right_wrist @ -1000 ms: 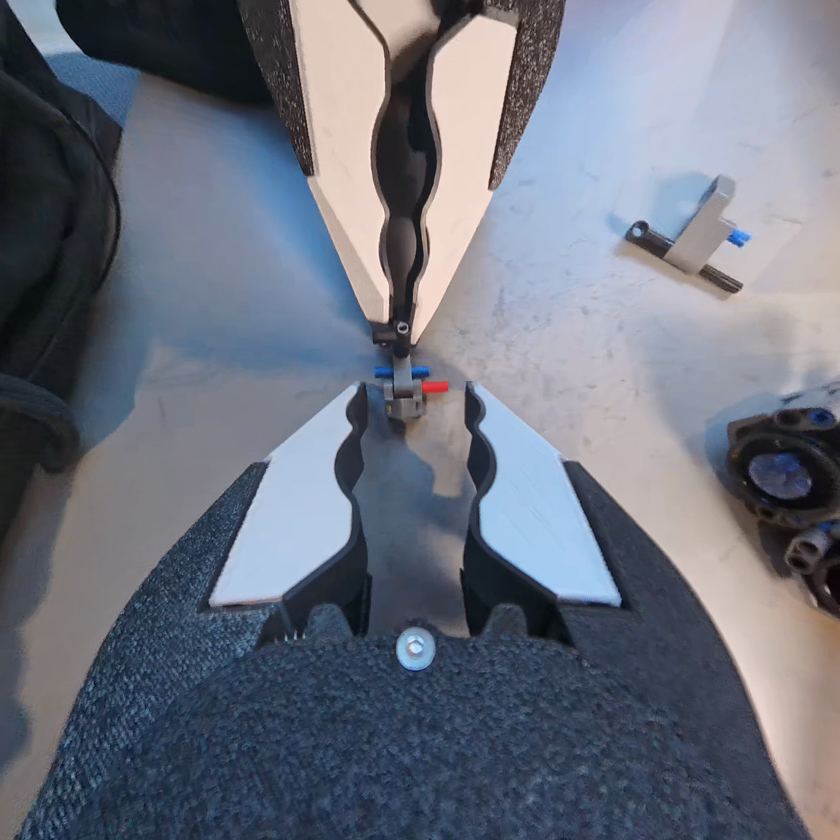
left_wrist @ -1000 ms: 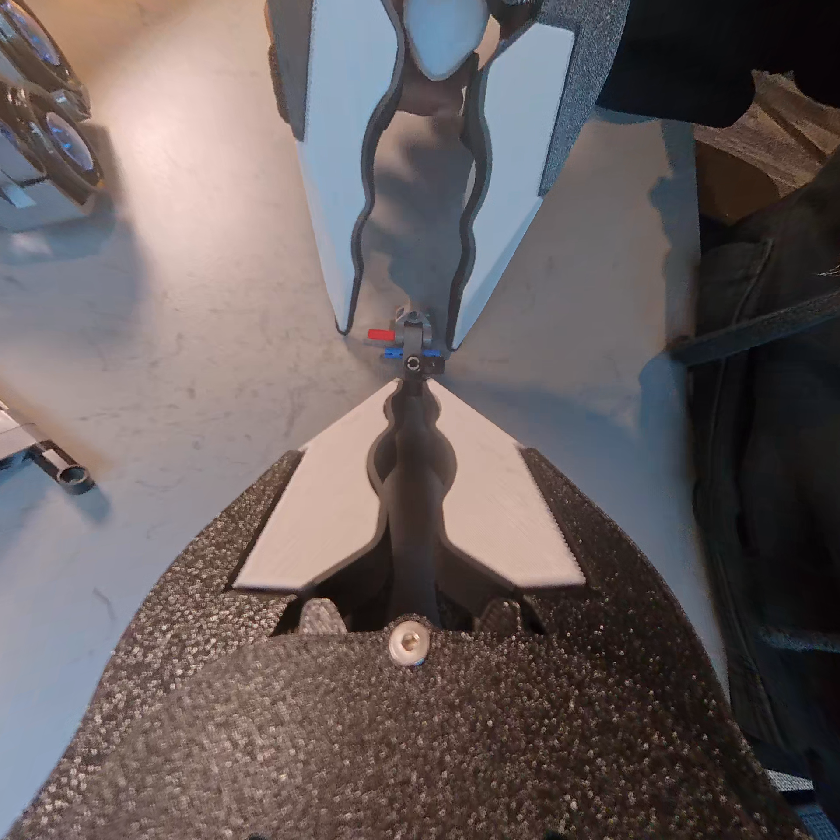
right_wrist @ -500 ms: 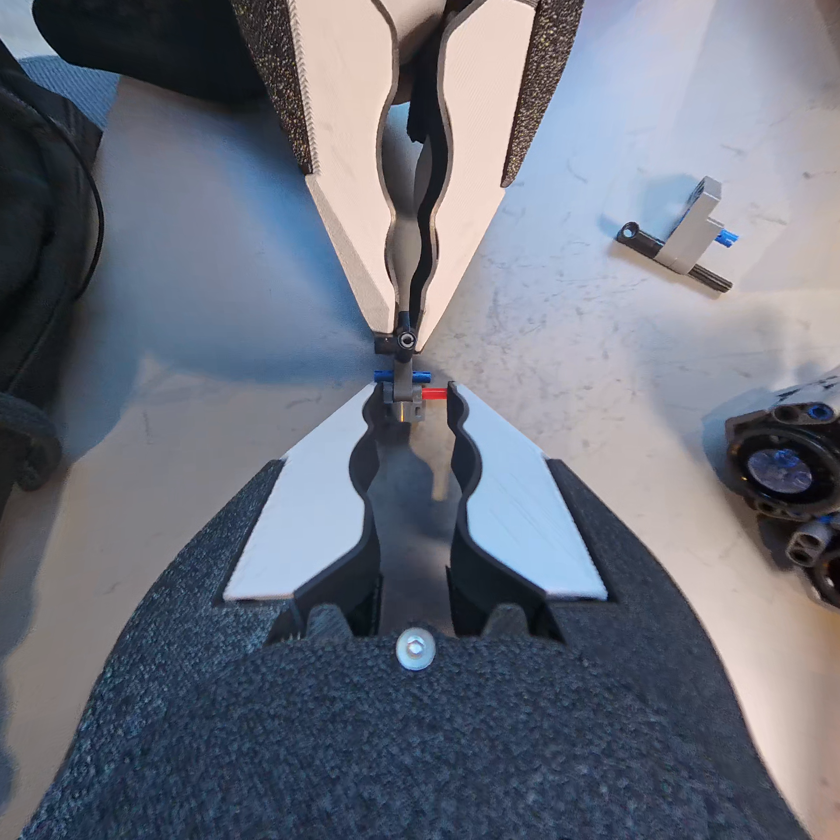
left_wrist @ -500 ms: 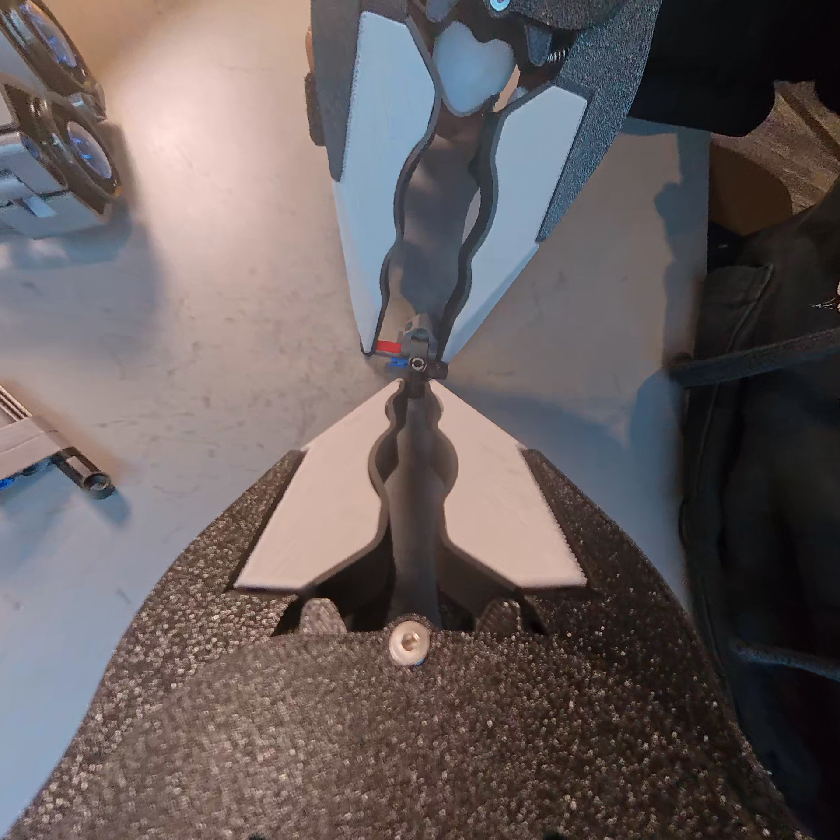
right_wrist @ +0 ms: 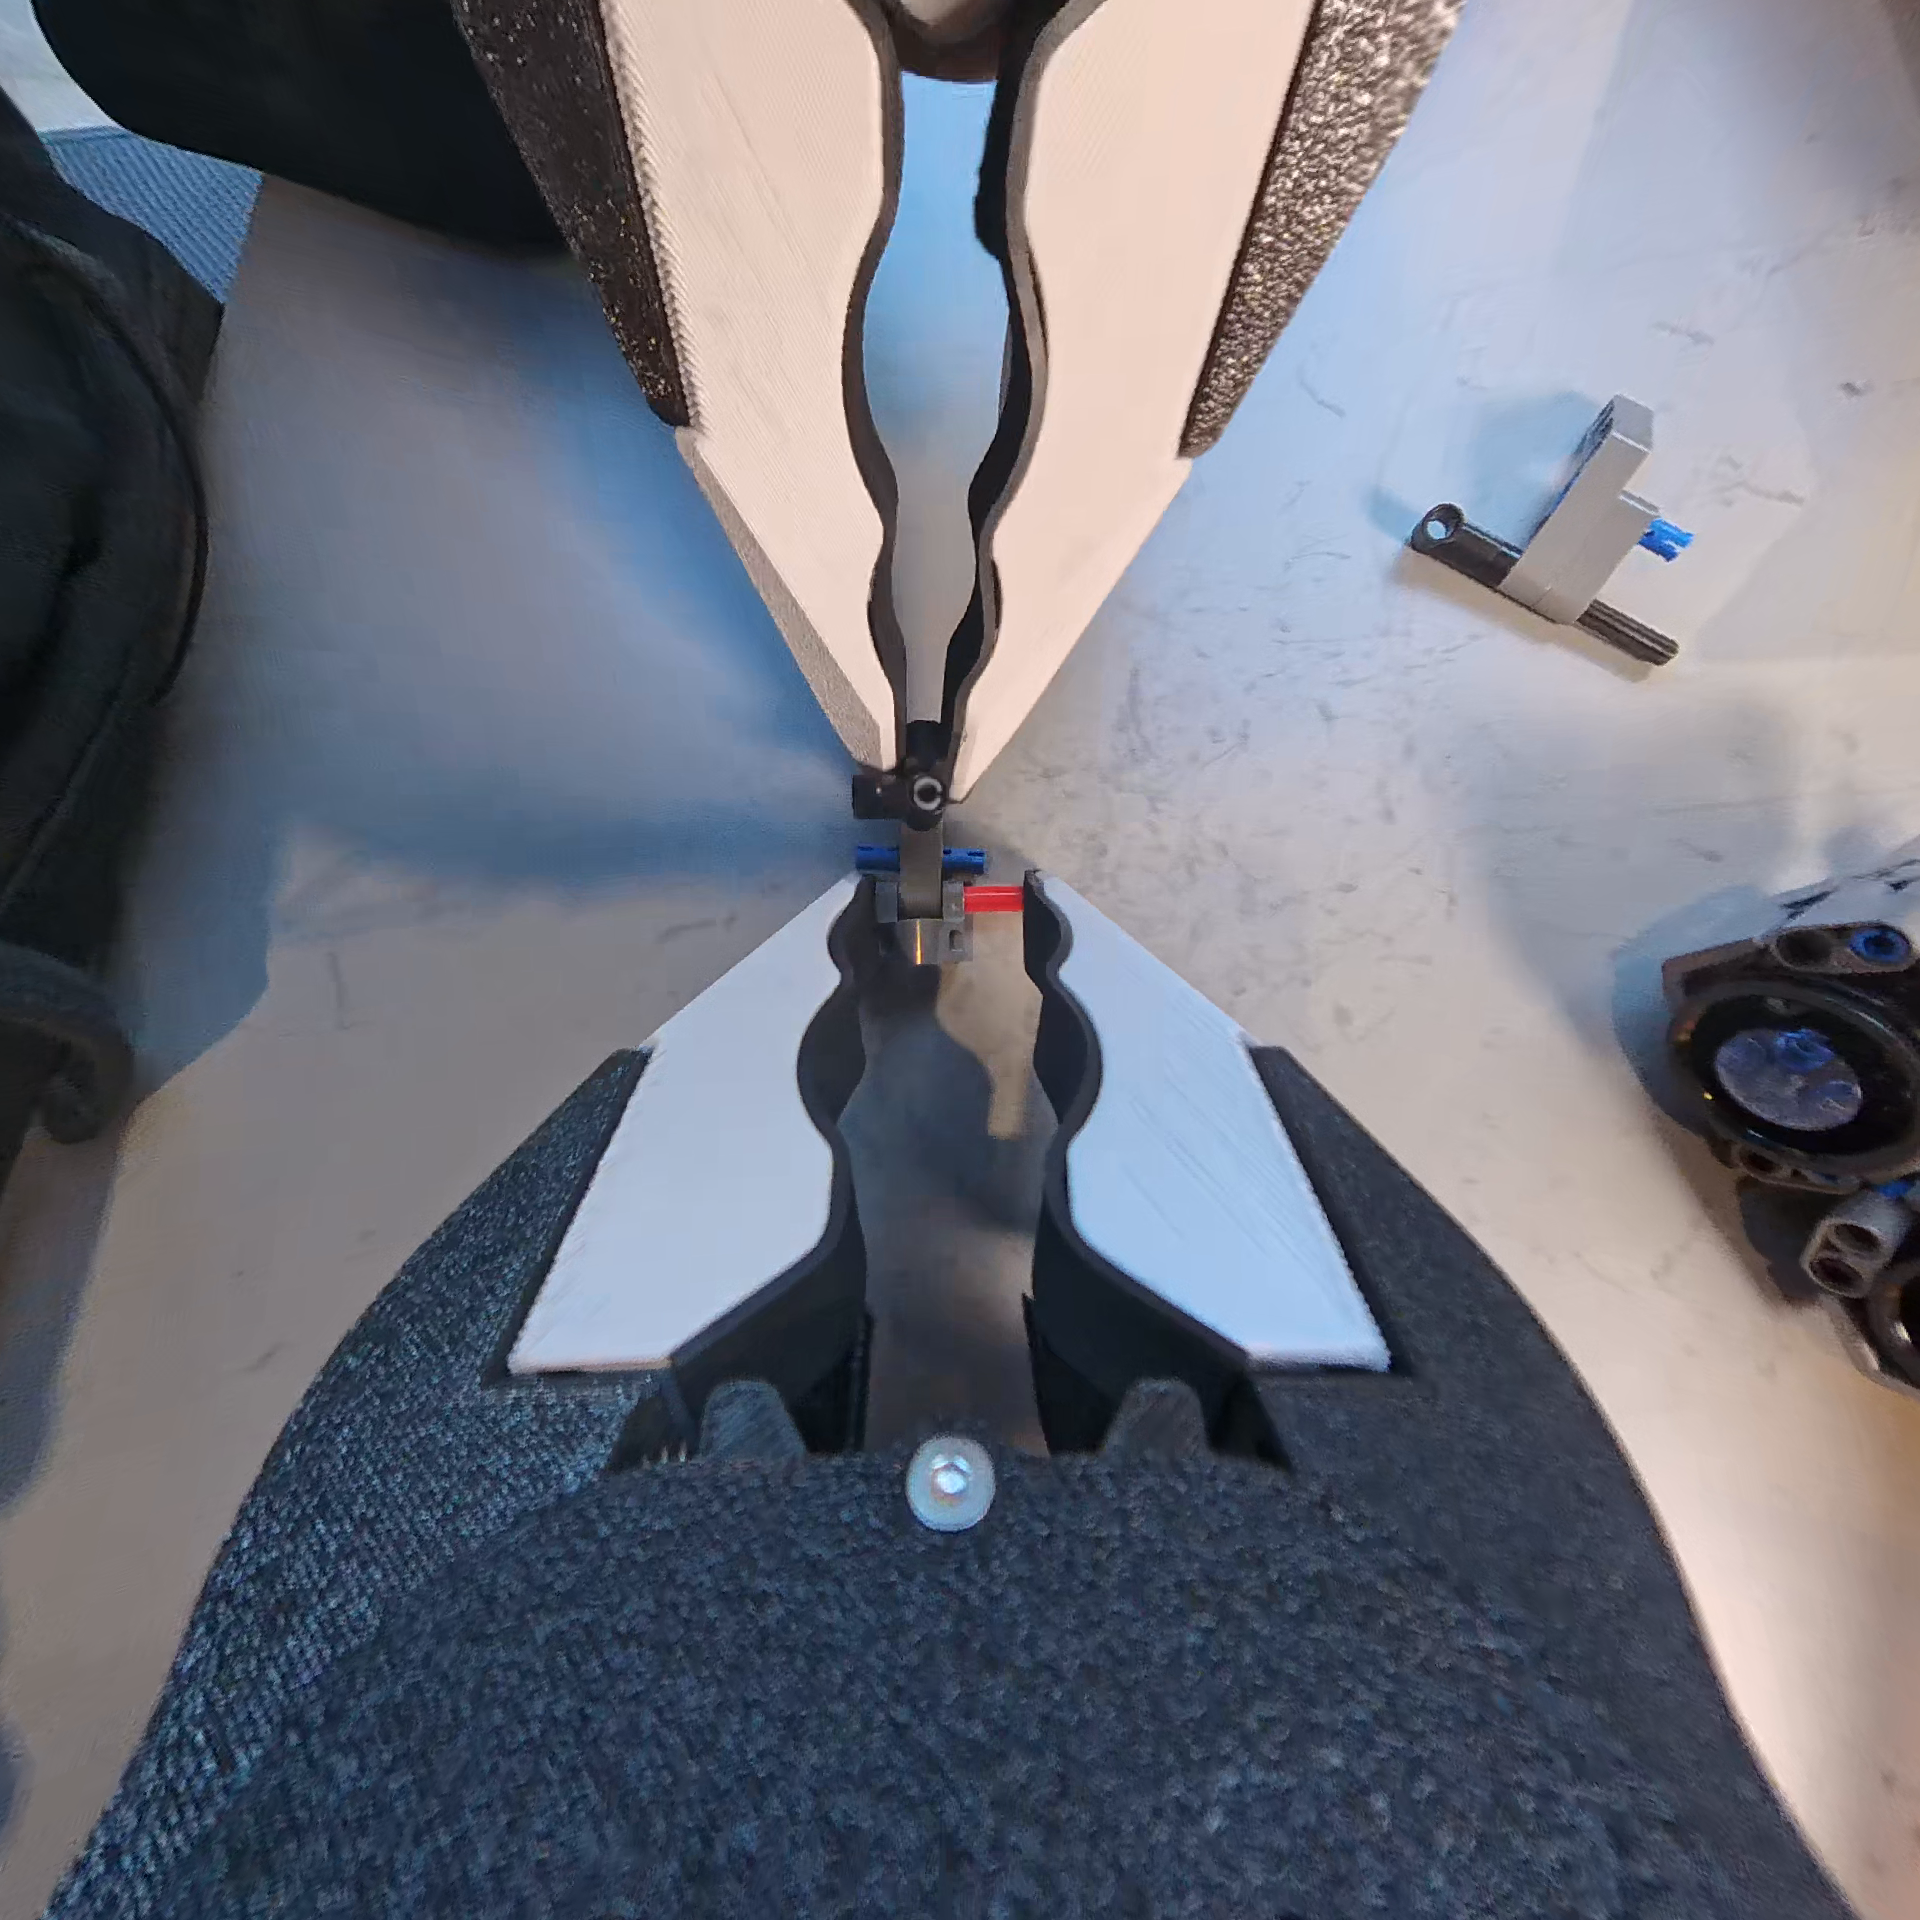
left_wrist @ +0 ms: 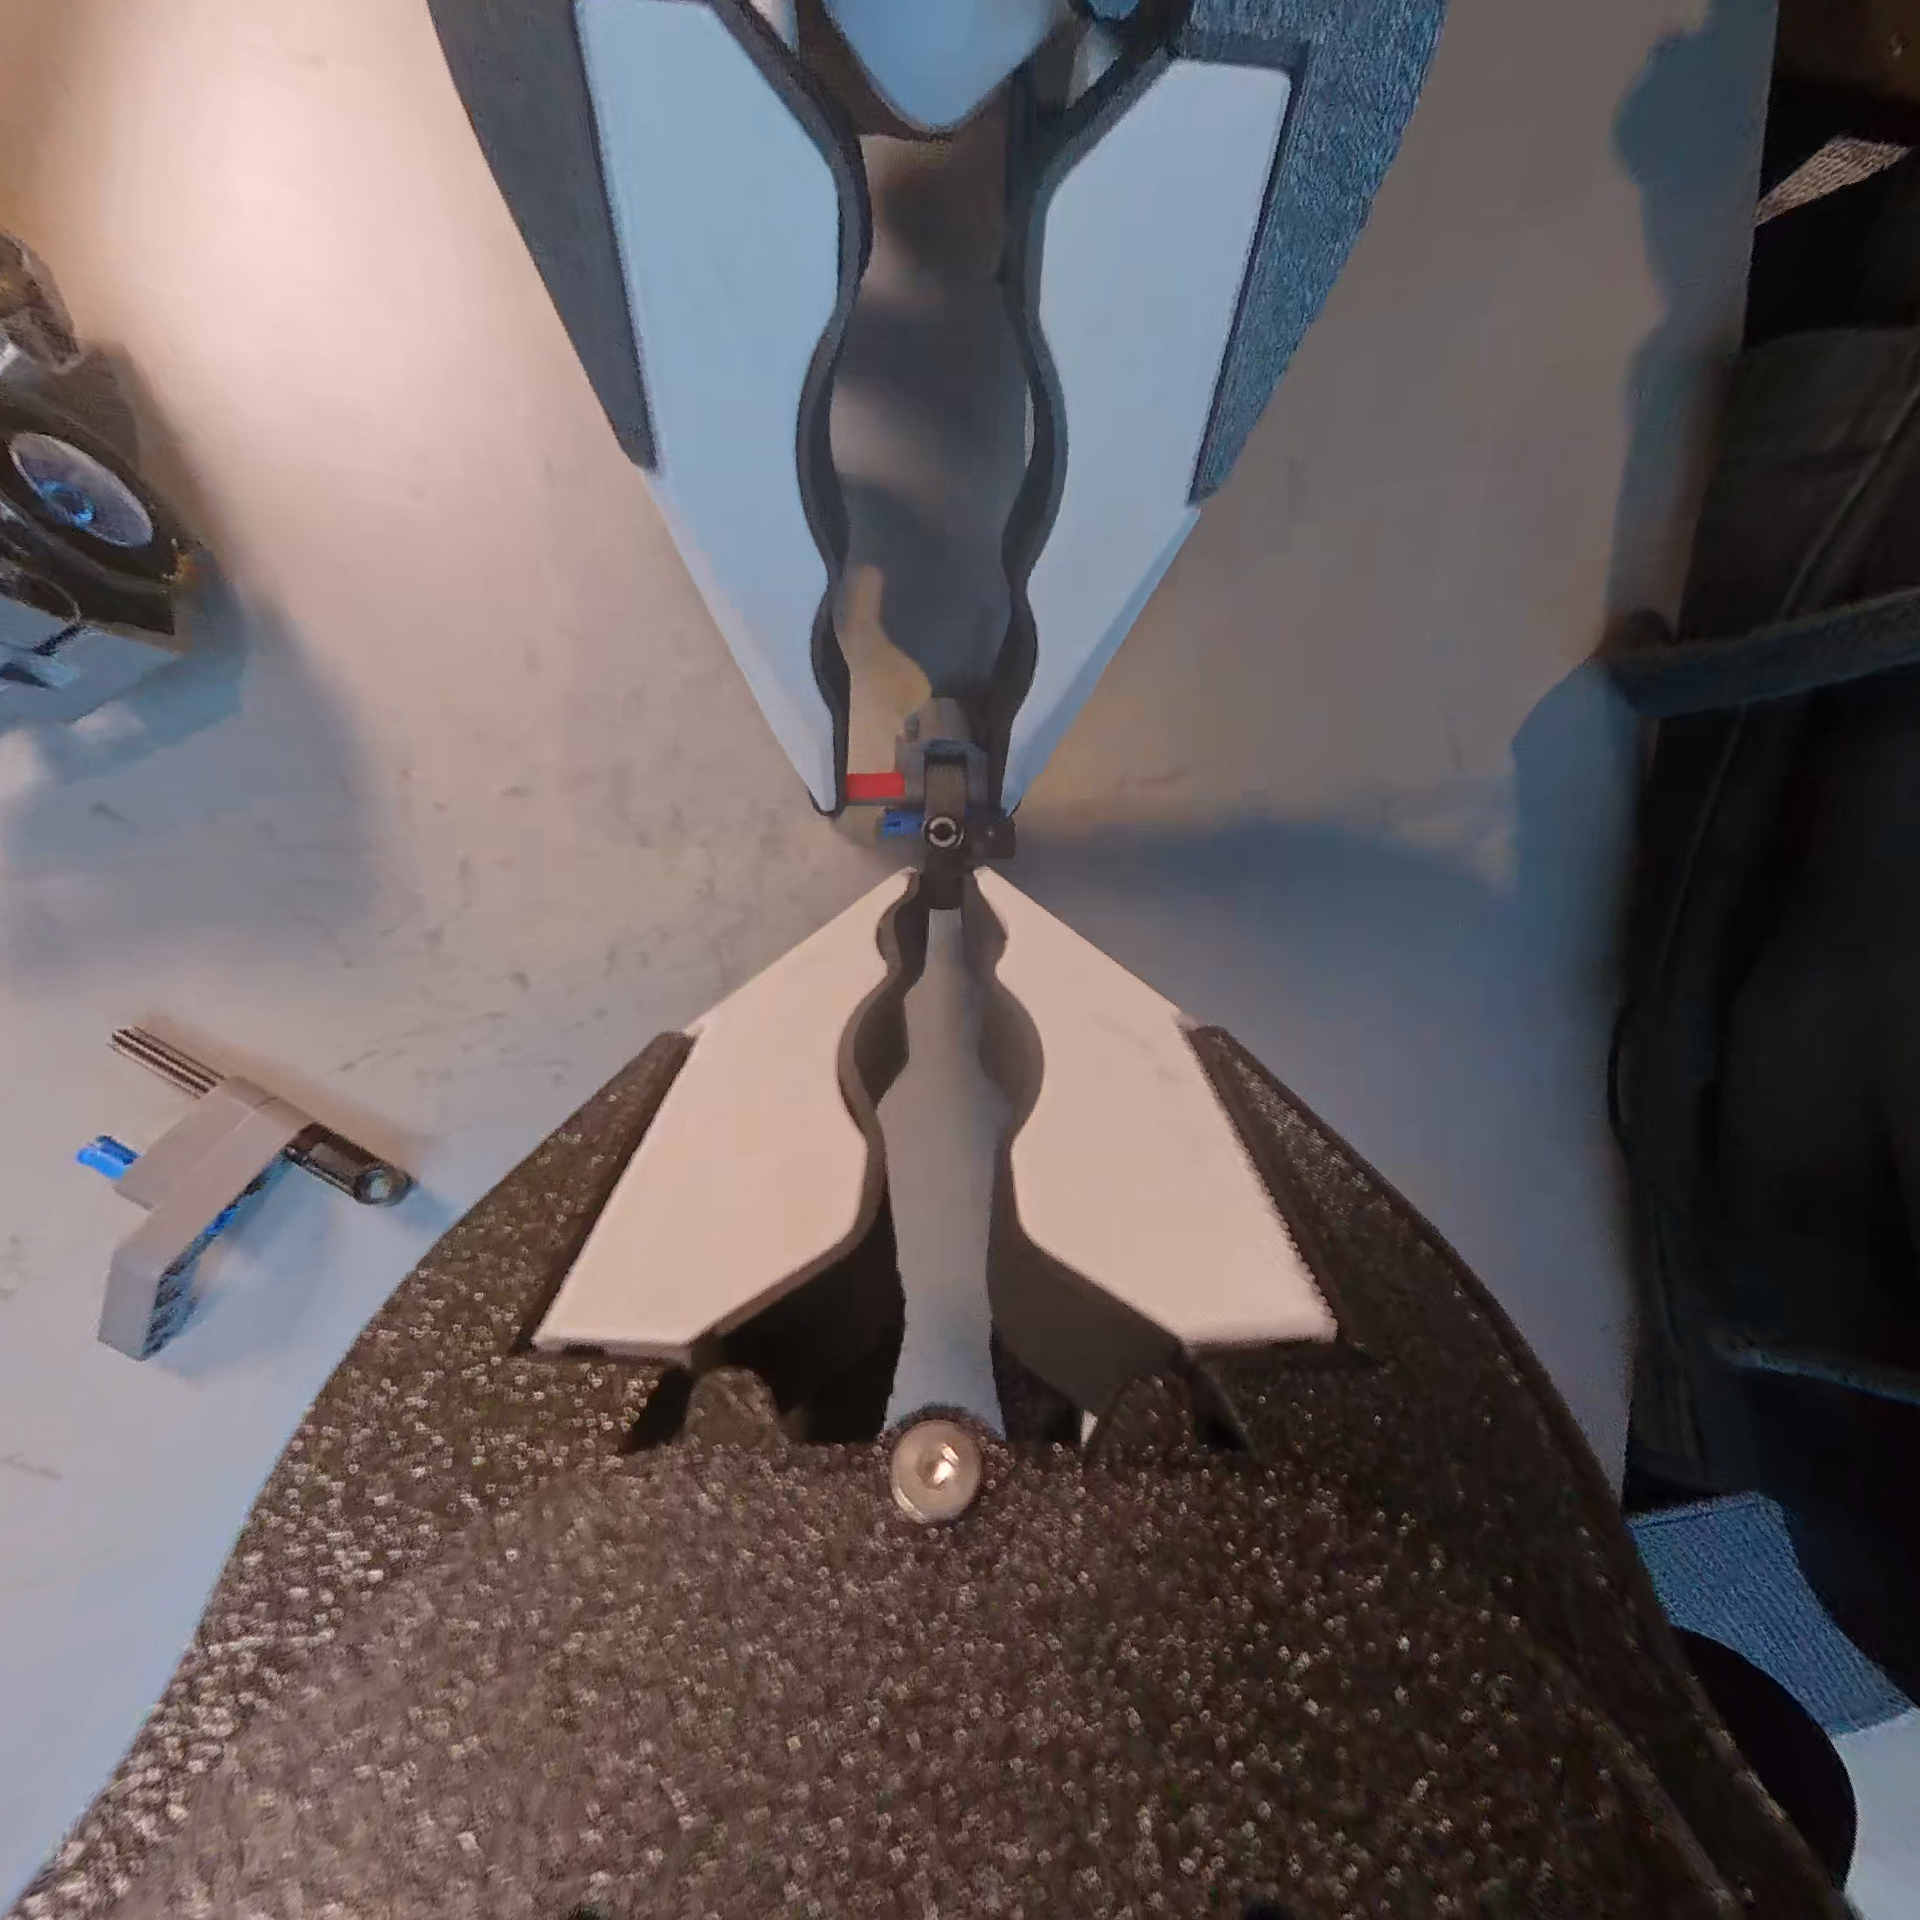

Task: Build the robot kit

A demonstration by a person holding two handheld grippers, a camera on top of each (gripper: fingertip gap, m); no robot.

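Observation:
A small toy-brick assembly hangs between my two grippers, which face each other tip to tip above a pale table [left_wrist: 416, 727]. My left gripper [left_wrist: 940, 883] is shut on its black cross connector [left_wrist: 942, 829], which also shows in the right wrist view [right_wrist: 923, 795]. My right gripper [right_wrist: 945, 888] has closed in on the grey piece [right_wrist: 920, 920] at the other end. One finger touches the tip of the red pin [right_wrist: 992, 899] and the other meets the grey piece's side. A blue pin [right_wrist: 873, 857] crosses the middle. The right gripper [left_wrist: 923, 805] shows opposite in the left wrist view.
A grey L-shaped beam with a black axle and blue pin [right_wrist: 1569, 520] lies on the table and also shows in the left wrist view [left_wrist: 208, 1174]. A black wheeled assembly [right_wrist: 1787, 1070] sits at the edge. Dark fabric [left_wrist: 1818, 935] borders the table. Both grippers' tips are close together, under 4 cm apart.
My right gripper's jaws have narrowed from wide open until they touch the red pin and grey piece. My left gripper stays shut on the black connector. Both views have shifted a little.

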